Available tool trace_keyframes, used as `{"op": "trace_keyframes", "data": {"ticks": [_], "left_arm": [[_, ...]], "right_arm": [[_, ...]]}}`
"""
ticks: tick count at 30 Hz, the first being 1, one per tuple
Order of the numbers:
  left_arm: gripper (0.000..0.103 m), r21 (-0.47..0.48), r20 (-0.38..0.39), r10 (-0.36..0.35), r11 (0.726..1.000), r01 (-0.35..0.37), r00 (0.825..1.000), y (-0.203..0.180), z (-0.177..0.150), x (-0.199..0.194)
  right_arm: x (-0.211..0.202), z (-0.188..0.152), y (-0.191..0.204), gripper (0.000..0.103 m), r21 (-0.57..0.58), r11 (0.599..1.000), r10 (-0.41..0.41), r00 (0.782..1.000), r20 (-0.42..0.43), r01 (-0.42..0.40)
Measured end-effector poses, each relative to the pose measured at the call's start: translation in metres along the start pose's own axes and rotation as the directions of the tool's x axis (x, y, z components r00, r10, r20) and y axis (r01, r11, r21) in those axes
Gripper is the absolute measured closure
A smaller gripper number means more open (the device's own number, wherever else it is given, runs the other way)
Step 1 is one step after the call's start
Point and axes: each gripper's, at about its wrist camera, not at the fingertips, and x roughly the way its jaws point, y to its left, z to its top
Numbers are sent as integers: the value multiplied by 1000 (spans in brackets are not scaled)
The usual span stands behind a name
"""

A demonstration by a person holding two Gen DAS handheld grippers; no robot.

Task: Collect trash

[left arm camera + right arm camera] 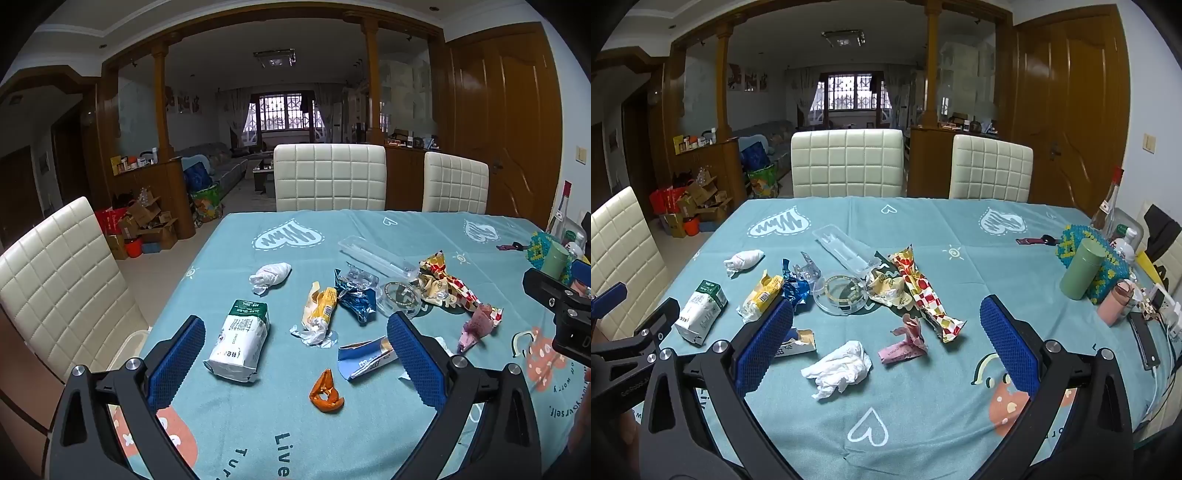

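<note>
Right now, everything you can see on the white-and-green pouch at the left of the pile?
The white-and-green pouch is a soft, plastic-looking pack, white body with a green band at its far end and dark print along it. It looks partly emptied and creased, lying flat and lengthwise on the teal tablecloth, green end away from the cameras. It sits at the left edge of the litter, apart from the yellow wrapper beside it. Nothing grips it; it lies ahead of the open left gripper.
</note>
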Motion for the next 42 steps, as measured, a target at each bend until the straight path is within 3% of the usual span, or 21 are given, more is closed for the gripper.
{"op": "trace_keyframes", "data": {"ticks": [42], "left_arm": [[6, -2, 12, -48, 999, 48, 999, 0, 3, -5]], "right_arm": [[1, -2, 0, 3, 1, 1000, 0, 1000, -3, 0]]}}
